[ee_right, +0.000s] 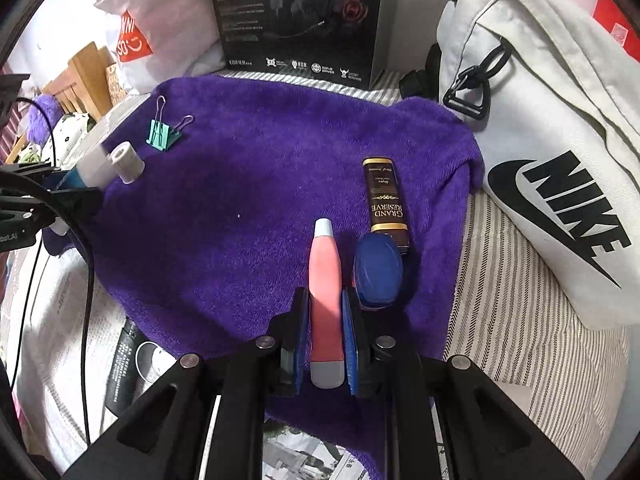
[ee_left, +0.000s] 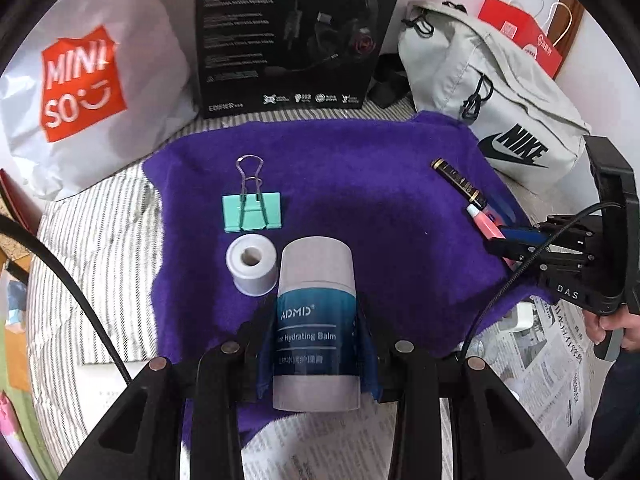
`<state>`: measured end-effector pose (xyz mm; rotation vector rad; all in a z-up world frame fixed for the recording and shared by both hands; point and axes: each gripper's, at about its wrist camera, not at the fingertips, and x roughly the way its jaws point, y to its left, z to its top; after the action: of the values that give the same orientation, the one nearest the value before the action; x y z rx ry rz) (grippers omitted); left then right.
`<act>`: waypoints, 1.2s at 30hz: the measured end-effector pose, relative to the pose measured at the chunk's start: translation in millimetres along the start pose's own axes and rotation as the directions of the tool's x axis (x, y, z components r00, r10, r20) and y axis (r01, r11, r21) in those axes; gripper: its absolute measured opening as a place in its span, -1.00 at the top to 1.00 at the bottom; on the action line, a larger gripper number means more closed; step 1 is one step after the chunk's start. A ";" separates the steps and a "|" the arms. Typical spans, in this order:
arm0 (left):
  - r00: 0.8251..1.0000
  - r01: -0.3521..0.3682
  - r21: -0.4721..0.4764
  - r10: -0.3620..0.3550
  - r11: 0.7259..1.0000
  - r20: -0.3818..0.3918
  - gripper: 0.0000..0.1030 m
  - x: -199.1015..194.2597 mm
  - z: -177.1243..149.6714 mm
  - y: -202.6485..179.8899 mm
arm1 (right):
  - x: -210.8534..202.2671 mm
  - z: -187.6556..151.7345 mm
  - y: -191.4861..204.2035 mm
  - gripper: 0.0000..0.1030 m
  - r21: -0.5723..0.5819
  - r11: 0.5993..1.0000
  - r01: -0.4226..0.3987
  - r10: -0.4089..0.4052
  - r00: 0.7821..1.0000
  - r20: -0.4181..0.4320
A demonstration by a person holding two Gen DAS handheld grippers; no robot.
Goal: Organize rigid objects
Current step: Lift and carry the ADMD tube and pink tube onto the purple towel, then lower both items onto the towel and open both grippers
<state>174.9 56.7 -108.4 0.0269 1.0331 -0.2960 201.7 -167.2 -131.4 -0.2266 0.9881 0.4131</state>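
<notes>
Purple towel (ee_left: 360, 184) under me; my left gripper (ee_left: 316, 344) clamps balm jar (ee_left: 316, 320), my right gripper (ee_right: 326, 344) clamps pink tube (ee_right: 326, 300).

Purple towel (ee_right: 256, 208): fluffy terry cloth, matt, rough nap. Balm tube (ee_left: 316, 320): smooth plastic, satin, printed teal label. Pink tube (ee_right: 326, 300): smooth plastic, slight sheen, pale grey ends. Blue cap (ee_right: 378, 274): glossy hard plastic. Brown stick pack (ee_right: 385, 204): shiny foil-like wrapper, gold print. Binder clip (ee_left: 252, 212): mint painted metal body, bare wire handles, shiny. Tape roll (ee_left: 251, 266): white, matt. Grey Nike bag (ee_left: 500, 92): woven fabric, matt, black plastic buckles. Black box (ee_left: 296, 32): glossy card. Miniso bag (ee_left: 80, 88): crinkled, faint sheen. Bedding (ee_right: 528, 320): striped woven cloth. Newspaper (ee_left: 548, 356): matt.
</notes>
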 end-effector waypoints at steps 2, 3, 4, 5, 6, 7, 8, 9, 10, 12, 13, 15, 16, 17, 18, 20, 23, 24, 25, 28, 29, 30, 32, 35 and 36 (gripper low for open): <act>1.000 -0.003 0.002 0.003 1.000 -0.007 0.34 5.4 1.0 0.6 | 3.9 -0.6 -0.1 0.68 -0.004 1.000 -0.001 0.001 1.000 -0.010; 1.000 -0.005 -0.001 0.005 1.000 -0.009 0.34 7.8 1.2 1.7 | 5.3 0.1 -0.8 0.68 -0.004 1.000 -0.001 0.001 1.000 -0.012; 1.000 -0.007 -0.001 0.007 1.000 -0.010 0.34 10.0 0.6 2.8 | 7.1 0.2 -1.1 0.68 -0.004 1.000 -0.002 0.002 1.000 -0.015; 1.000 -0.009 0.000 0.009 1.000 -0.011 0.34 11.2 0.2 3.4 | 7.9 0.3 -1.1 0.68 -0.005 1.000 -0.003 0.002 1.000 -0.013; 1.000 -0.014 -0.001 0.014 1.000 -0.015 0.34 13.1 -0.5 4.8 | 8.5 2.1 -0.1 0.68 -0.005 1.000 -0.003 0.003 1.000 -0.011; 1.000 -0.018 0.000 0.018 1.000 -0.018 0.34 14.0 -0.9 5.8 | 8.6 2.7 0.2 0.68 -0.005 1.000 -0.004 0.004 1.000 -0.012; 1.000 -0.022 0.002 0.022 1.000 -0.019 0.34 14.7 -1.1 7.0 | 8.6 3.3 0.2 0.68 -0.005 1.000 -0.003 0.003 1.000 -0.012; 1.000 -0.024 0.005 0.024 1.000 -0.018 0.34 15.1 -1.7 9.0 | 8.3 3.0 0.4 0.68 -0.006 1.000 -0.001 0.001 1.000 -0.012; 1.000 -0.025 0.004 0.025 1.000 -0.018 0.34 15.1 -1.5 10.8 | 8.1 2.9 0.5 0.68 -0.007 1.000 0.001 -0.001 1.000 -0.011; 0.999 -0.032 0.002 0.032 0.999 -0.019 0.34 15.1 -2.1 14.9 | 7.2 2.5 -0.7 0.68 -0.004 1.000 0.000 0.000 1.000 -0.011; 0.999 -0.035 0.004 0.035 0.999 -0.018 0.34 14.9 -2.2 16.4 | 7.3 2.8 -0.6 0.68 -0.004 1.000 0.004 -0.004 1.000 -0.011; 0.999 -0.034 0.008 0.034 0.999 -0.021 0.34 15.9 -1.9 19.8 | 7.3 2.5 -0.8 0.68 -0.003 1.000 0.010 -0.010 1.000 -0.011; 0.999 -0.033 0.011 0.033 0.999 -0.024 0.34 16.7 -1.8 20.7 | 7.6 2.6 -1.0 0.68 -0.002 1.000 0.010 -0.010 1.000 -0.011; 0.999 -0.033 0.016 0.033 0.999 -0.024 0.34 17.5 -1.8 21.3 | 7.5 2.6 -1.0 0.68 -0.001 1.000 0.011 -0.011 1.000 -0.011; 0.999 -0.033 0.021 0.033 0.999 -0.025 0.34 18.1 -2.0 21.2 | 7.2 2.2 -1.0 0.68 -0.001 1.000 0.012 -0.012 1.000 -0.010; 0.999 -0.036 0.029 0.036 0.999 -0.023 0.34 18.7 -2.1 20.4 | 7.3 2.2 -1.0 0.68 0.000 1.000 0.014 -0.014 1.000 -0.008; 0.999 -0.045 0.039 0.046 0.998 -0.021 0.34 21.5 -3.5 19.8 | 7.7 2.0 -0.5 0.68 -0.002 1.000 0.016 -0.016 1.000 -0.006; 0.999 -0.050 0.043 0.050 0.998 -0.017 0.34 21.4 -4.2 19.2 | 7.7 2.1 -0.5 0.68 -0.003 1.000 0.016 -0.016 1.000 -0.006; 0.999 -0.050 0.044 0.051 0.998 -0.016 0.34 21.0 -4.9 19.0 | 7.8 2.1 -0.6 0.68 -0.004 1.000 0.015 -0.015 1.000 -0.006; 0.999 -0.052 0.043 0.052 0.998 -0.011 0.34 20.9 -4.9 19.8 | 8.3 1.8 -0.9 0.68 -0.003 1.000 0.012 -0.012 1.000 -0.001; 0.998 -0.055 0.045 0.055 0.997 -0.011 0.34 20.9 -5.1 19.7 | 8.3 1.6 -1.0 0.68 -0.005 1.000 0.012 -0.012 1.000 0.001; 0.998 -0.058 0.048 0.058 0.997 -0.011 0.34 21.2 -4.9 19.0 | 8.0 1.0 -1.2 0.68 -0.003 1.000 0.012 -0.012 1.000 0.003; 0.998 -0.067 0.055 0.068 0.996 -0.009 0.34 21.0 -5.8 17.5 | 7.7 -0.2 -1.4 0.68 -0.006 1.000 0.013 -0.013 1.000 0.008; 0.998 -0.065 0.049 0.065 0.997 -0.011 0.33 19.9 -6.6 17.2 | 6.4 -2.5 -3.6 0.68 0.000 1.000 0.004 -0.004 1.000 0.012; 0.998 -0.063 0.047 0.063 0.997 -0.014 0.30 19.6 -6.8 17.2 | 5.8 -3.2 -4.5 0.68 0.004 1.000 0.000 0.000 1.000 0.013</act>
<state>182.9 69.8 -130.5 0.1040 1.0385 -0.2630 204.0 -171.1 -138.0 -0.2201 0.9758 0.4127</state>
